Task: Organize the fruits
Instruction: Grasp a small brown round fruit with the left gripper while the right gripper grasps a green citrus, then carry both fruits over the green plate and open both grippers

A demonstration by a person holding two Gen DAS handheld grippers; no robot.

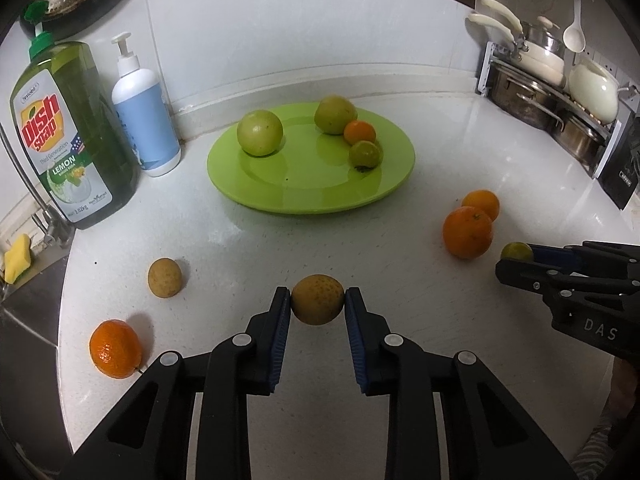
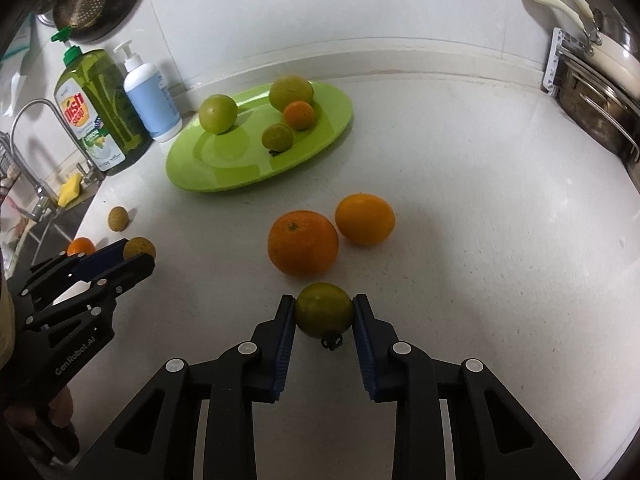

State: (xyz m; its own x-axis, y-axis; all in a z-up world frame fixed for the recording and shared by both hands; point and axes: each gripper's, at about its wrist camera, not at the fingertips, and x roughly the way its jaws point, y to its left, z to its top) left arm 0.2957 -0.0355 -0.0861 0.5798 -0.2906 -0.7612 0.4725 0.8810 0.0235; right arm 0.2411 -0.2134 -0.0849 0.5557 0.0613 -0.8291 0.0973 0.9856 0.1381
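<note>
My left gripper is shut on a yellow-brown speckled fruit, held just above the white counter. My right gripper is shut on a small green fruit with a dark stem. A green plate at the back holds two large green fruits, a small orange and a small green fruit. Two oranges lie loose right in front of my right gripper. A brown fruit and an orange lie to the left of my left gripper.
A green dish soap bottle and a white pump bottle stand left of the plate. A sink with a tap and a yellow sponge is at the far left. A rack of pots stands at the back right.
</note>
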